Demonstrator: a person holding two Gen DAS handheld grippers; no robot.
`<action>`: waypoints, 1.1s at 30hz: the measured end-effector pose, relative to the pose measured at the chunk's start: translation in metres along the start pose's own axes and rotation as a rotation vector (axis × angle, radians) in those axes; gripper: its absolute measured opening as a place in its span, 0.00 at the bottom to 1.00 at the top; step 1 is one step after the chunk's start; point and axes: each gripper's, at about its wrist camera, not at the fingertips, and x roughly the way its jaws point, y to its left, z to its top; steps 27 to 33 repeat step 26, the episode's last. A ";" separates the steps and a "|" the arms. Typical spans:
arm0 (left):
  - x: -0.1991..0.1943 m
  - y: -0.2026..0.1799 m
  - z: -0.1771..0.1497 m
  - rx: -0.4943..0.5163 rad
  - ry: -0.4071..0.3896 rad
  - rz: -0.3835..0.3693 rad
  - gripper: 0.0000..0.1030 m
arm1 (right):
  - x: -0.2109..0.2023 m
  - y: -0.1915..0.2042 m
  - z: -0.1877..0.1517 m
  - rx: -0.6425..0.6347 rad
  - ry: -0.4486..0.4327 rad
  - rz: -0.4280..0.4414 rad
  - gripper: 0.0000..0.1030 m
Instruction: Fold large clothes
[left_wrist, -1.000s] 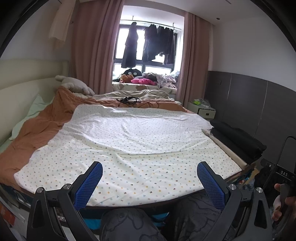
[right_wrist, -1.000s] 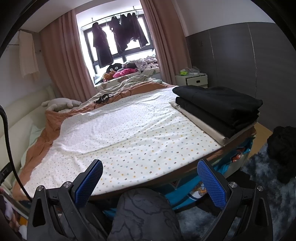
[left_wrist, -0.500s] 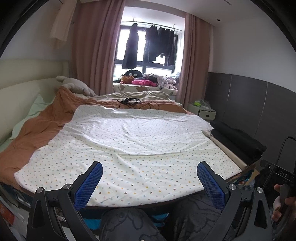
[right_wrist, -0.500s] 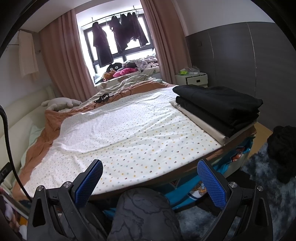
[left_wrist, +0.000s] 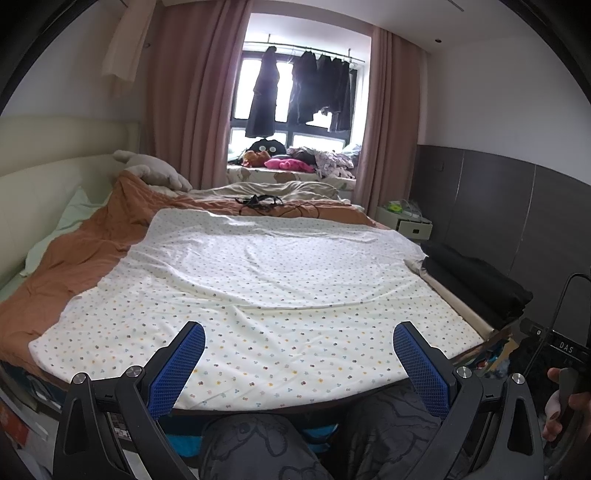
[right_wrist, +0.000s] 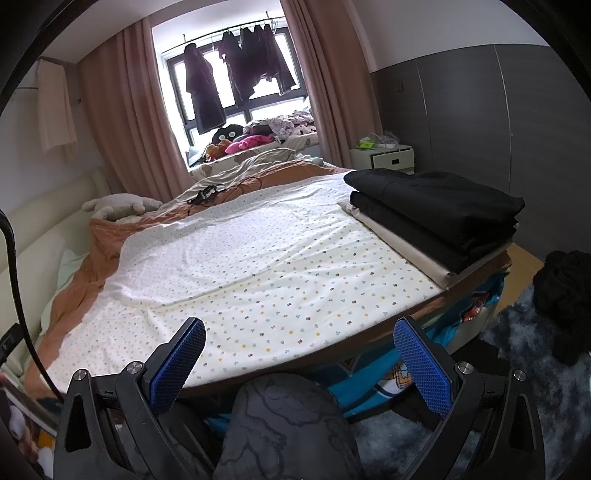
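— What are you holding?

— Nothing. I am keeping my left gripper (left_wrist: 299, 345) and right gripper (right_wrist: 299, 343) spread wide, hovering at the near edge of the bed (right_wrist: 369, 334).

— And the cloth?

— One dotted sheet (left_wrist: 258, 280) is lying flat across the bed. Two folded black garments (right_wrist: 439, 210) are sitting stacked at its right corner.

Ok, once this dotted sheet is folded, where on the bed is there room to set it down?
The only flat free stretch is what the dotted sheet itself covers. Along its right edge sits the black folded stack on a beige piece, with room on top. The far end is crowded: black cables, a rumpled blanket and a plush toy. Both grippers are open.
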 end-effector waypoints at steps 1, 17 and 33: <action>0.000 0.000 0.000 -0.001 0.000 0.000 0.99 | 0.000 0.000 0.000 0.000 0.000 0.000 1.00; -0.002 -0.005 -0.004 -0.021 -0.001 0.004 0.99 | 0.001 -0.003 -0.001 0.002 0.005 -0.005 1.00; -0.001 -0.008 -0.007 -0.016 0.011 0.000 0.99 | 0.002 -0.005 -0.001 0.002 0.009 -0.005 1.00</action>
